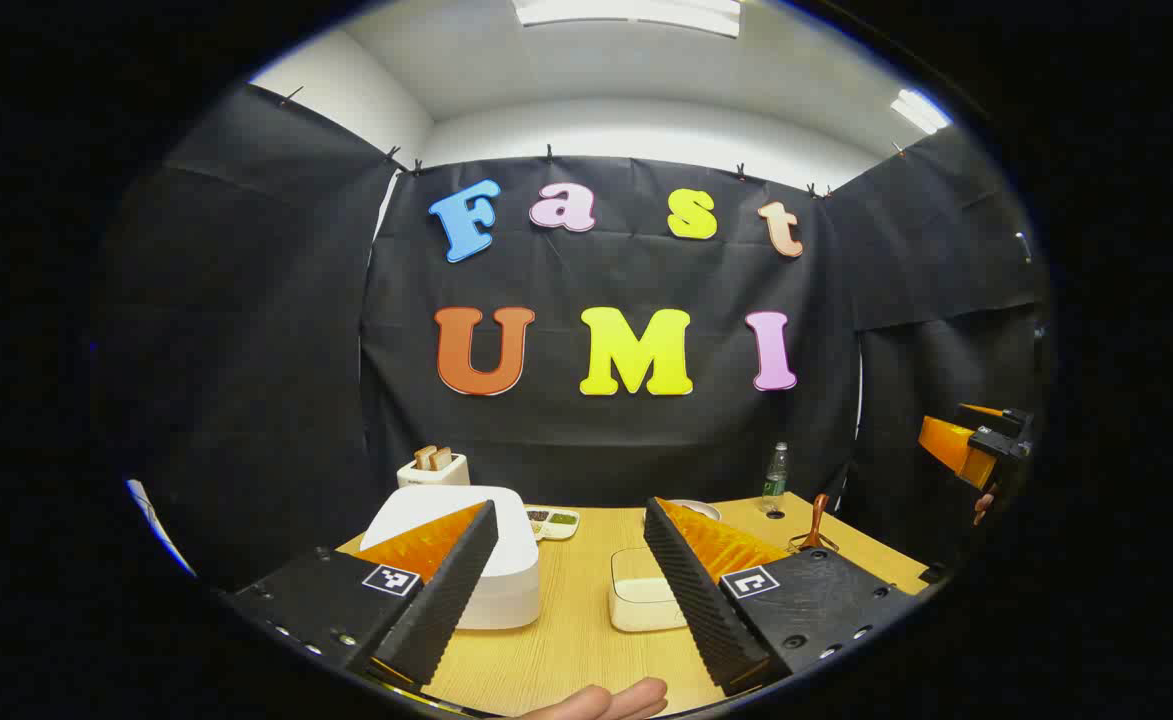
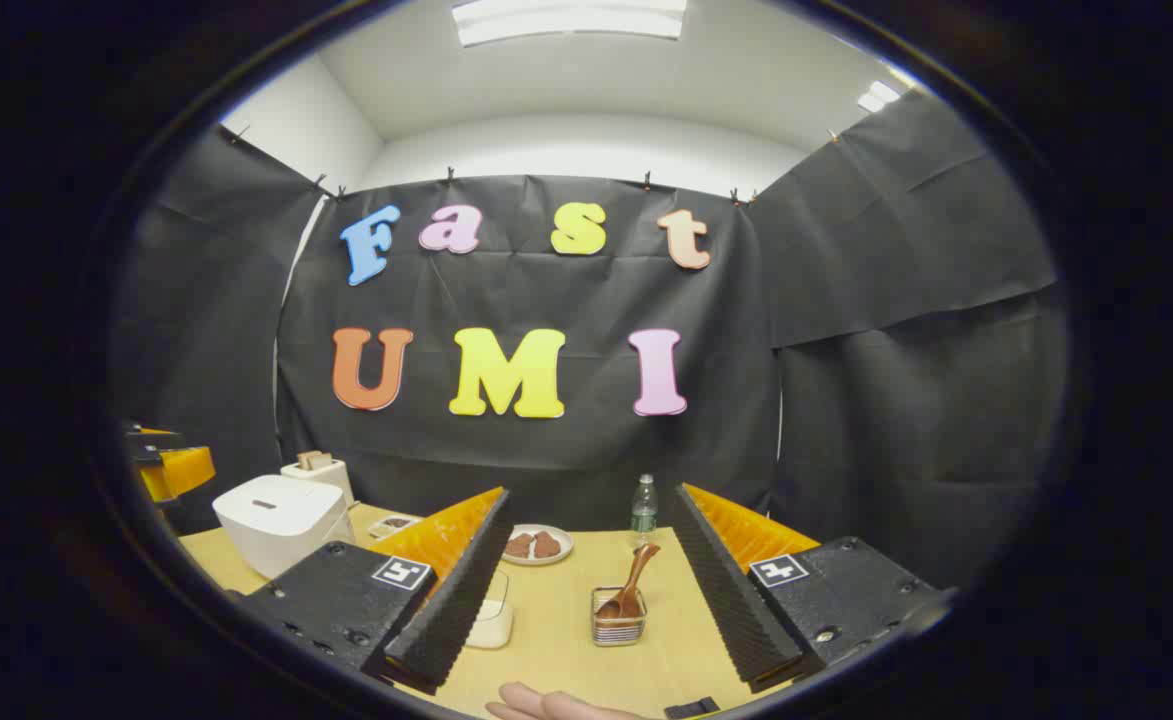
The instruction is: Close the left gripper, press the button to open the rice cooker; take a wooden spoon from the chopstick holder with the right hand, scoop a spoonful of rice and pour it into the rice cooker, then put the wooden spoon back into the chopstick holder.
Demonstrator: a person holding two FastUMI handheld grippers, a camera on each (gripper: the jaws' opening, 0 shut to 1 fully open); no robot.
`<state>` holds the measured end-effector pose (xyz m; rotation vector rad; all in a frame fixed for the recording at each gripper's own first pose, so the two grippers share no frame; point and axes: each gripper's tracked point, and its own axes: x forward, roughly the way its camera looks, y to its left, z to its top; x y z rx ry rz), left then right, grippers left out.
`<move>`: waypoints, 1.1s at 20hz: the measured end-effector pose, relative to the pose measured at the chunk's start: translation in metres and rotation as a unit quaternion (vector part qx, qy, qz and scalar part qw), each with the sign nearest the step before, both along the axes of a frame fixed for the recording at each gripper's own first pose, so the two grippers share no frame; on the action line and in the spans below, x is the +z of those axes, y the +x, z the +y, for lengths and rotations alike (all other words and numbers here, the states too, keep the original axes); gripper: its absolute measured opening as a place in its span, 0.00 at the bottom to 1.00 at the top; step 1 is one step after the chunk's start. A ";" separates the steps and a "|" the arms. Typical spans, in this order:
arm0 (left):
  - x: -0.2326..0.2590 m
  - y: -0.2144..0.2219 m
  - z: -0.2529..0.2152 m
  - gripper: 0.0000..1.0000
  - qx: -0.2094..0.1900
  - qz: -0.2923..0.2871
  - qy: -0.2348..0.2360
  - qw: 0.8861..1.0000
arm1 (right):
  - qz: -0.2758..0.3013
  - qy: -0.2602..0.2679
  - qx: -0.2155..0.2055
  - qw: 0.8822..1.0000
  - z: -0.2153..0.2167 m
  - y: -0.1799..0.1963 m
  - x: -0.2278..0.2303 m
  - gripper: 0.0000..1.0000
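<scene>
The white rice cooker (image 1: pixel 506 585) stands shut on the wooden table, partly behind one finger of my left gripper (image 1: pixel 571 510), which is open and holds nothing. A white box of rice (image 1: pixel 634 600) sits just right of the cooker. Farther right, the wooden spoon (image 1: pixel 818 518) stands in the wire chopstick holder (image 1: pixel 812 545). In the right gripper view, my right gripper (image 2: pixel 593 492) is open and empty above the near table edge, with the wooden spoon (image 2: pixel 632 585) and chopstick holder (image 2: pixel 617 628) straight ahead between its fingers. The rice cooker (image 2: pixel 281 520) is far left and the rice box (image 2: pixel 494 622) lies behind one finger.
A toaster (image 1: pixel 433 468) with bread and a small divided dish (image 1: pixel 553 521) stand behind the cooker. A plastic bottle (image 2: pixel 643 508) and a plate of brown pieces (image 2: pixel 538 545) sit at the table's back. A hand (image 2: pixel 546 705) shows at the near edge.
</scene>
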<state>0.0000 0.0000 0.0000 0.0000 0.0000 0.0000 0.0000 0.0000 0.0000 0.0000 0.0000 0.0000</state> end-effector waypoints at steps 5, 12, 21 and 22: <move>-0.001 -0.001 0.002 0.94 0.005 0.000 -0.008 1.000 | 0.003 0.007 -0.001 1.000 -0.005 0.003 -0.004 1.00; 0.001 -0.002 0.013 0.94 0.010 -0.002 -0.003 1.000 | 0.003 0.003 -0.004 1.000 -0.014 0.001 -0.007 1.00; 0.009 0.006 0.044 0.94 0.029 -0.013 -0.031 0.999 | 0.005 0.003 -0.012 1.000 -0.029 0.004 -0.020 1.00; 0.008 0.008 0.049 0.94 0.033 -0.009 -0.029 0.999 | 0.004 0.002 -0.013 1.000 -0.031 0.004 -0.023 1.00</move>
